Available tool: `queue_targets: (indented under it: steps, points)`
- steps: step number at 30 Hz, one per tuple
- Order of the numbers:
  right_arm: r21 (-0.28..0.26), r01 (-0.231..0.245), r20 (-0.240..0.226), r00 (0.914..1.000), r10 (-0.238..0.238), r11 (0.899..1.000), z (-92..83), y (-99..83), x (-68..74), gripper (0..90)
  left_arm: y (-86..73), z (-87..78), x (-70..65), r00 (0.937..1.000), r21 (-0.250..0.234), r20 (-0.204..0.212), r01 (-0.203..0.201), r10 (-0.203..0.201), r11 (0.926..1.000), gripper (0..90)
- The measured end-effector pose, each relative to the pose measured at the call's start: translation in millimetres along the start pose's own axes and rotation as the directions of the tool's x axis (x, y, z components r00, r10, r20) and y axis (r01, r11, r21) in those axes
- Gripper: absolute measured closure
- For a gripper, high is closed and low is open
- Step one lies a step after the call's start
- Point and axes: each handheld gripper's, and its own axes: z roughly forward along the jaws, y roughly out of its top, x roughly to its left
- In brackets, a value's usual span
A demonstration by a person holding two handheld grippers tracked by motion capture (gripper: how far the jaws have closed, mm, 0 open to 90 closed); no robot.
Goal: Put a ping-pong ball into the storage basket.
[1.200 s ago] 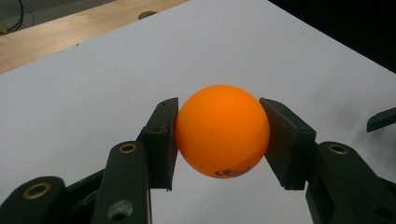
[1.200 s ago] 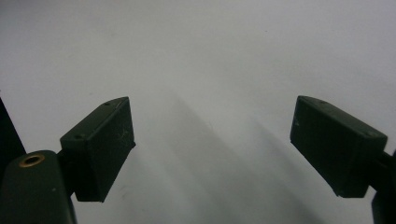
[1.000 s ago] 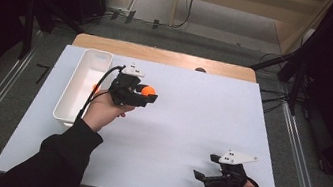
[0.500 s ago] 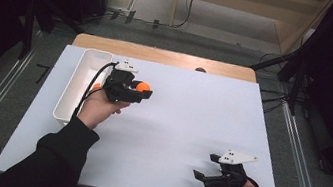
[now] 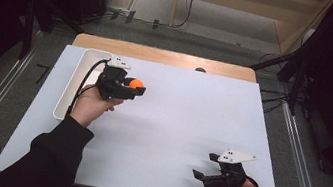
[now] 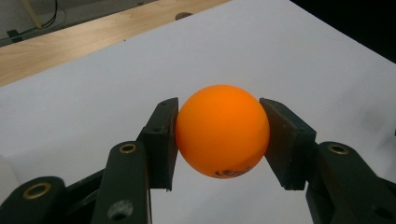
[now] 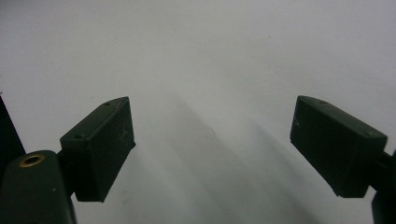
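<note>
An orange ball (image 6: 222, 130) sits squeezed between the two black pads (image 6: 161, 140) of my left gripper (image 6: 219, 140), which is shut on it. In the high view that left gripper (image 5: 134, 87) holds the ball (image 5: 136, 83) above the white table (image 5: 186, 117), just right of the white tray (image 5: 69, 93) at the far left. My right gripper (image 5: 202, 176) rests low near the table's front right edge. In its own view the right gripper (image 7: 212, 144) is open, jaws wide apart with bare white surface between them.
A wooden strip (image 5: 160, 55) runs along the table's far edge, with a small dark spot (image 5: 200, 69) on it. Dark stands and cables surround the table. The person's black sleeves come in from the bottom.
My left hand has carried the ball leftward and slightly back, nearer the white tray. The right gripper has stayed where it was.
</note>
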Motion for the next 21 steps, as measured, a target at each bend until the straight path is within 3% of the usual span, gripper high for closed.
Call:
queue_targets:
  steps: [11, 21]
  points:
    - [0.002, 0.008, -0.002, 1.0, -0.008, 1.0, 1.2, 1.6, -0.5, 12.2, -1.4, -9.2, 10.4, 0.9999, 0.011, -0.006, 0.015, -0.015, 0.9998, 49.9]
    - [0.003, 0.008, -0.002, 1.0, -0.008, 1.0, 1.2, 1.8, -0.4, 12.2, -0.7, -20.2, 20.0, 0.9988, 0.0, -0.045, 0.019, -0.019, 0.9998, 49.9]
